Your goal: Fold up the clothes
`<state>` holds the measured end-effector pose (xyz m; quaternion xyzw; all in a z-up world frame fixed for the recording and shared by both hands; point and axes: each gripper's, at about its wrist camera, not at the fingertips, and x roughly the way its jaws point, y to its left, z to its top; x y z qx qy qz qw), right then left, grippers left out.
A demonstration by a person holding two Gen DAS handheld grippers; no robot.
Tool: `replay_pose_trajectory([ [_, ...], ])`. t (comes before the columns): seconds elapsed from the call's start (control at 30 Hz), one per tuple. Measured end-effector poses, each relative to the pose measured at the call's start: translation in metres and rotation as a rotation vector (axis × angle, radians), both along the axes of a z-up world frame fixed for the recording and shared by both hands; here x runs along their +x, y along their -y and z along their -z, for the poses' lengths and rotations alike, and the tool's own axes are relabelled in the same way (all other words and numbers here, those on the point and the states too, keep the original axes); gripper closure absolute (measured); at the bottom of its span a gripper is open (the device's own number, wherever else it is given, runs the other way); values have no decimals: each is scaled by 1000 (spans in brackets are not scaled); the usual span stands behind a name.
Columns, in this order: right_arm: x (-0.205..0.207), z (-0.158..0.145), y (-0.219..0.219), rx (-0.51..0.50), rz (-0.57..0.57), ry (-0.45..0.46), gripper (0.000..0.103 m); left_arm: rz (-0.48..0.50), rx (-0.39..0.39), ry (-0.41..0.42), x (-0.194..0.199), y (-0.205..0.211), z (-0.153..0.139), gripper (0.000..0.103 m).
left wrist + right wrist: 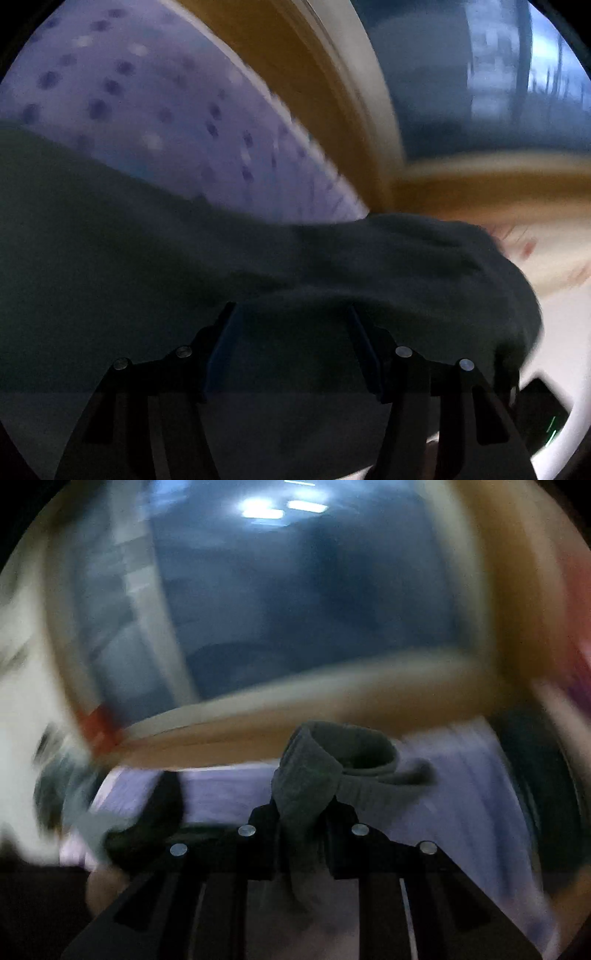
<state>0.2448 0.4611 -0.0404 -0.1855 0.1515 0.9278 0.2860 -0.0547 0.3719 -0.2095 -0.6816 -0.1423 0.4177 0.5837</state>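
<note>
A dark grey-green garment [258,266] fills the lower half of the left wrist view, draped in front of my left gripper [291,314]. Its jaws stand wide apart with cloth lying between and over them. In the right wrist view my right gripper [304,808] is shut on a folded band of the same grey garment [325,764], which loops up above the jaws. Both views are blurred by motion.
A lavender sheet with dark dots [155,110] covers the surface below; it also shows in the right wrist view [461,794]. A wooden frame [295,74] and a dark window [295,609] lie beyond. A dark object [162,812] sits at the left.
</note>
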Motion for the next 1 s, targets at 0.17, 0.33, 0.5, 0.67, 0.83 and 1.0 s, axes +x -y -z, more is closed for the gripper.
replay_pose_trajectory([
  [0.17,-100,-13,70,142,-275,84,87,-86,117,114,-77,58,-13,47],
  [0.33,-199,-5,144,132,-378,132,86,-206,139,172,-186,148,1,48],
  [0.5,-295,14,226,120,-421,203,86,-212,115,166,-274,215,6,48],
  [0.67,-377,20,285,131,-435,247,86,-267,67,212,-332,273,19,48],
  [0.83,-439,23,323,164,-500,209,86,-360,69,184,-387,323,14,48],
  [1.0,-494,24,364,209,-585,180,86,-460,81,167,-450,383,8,48],
])
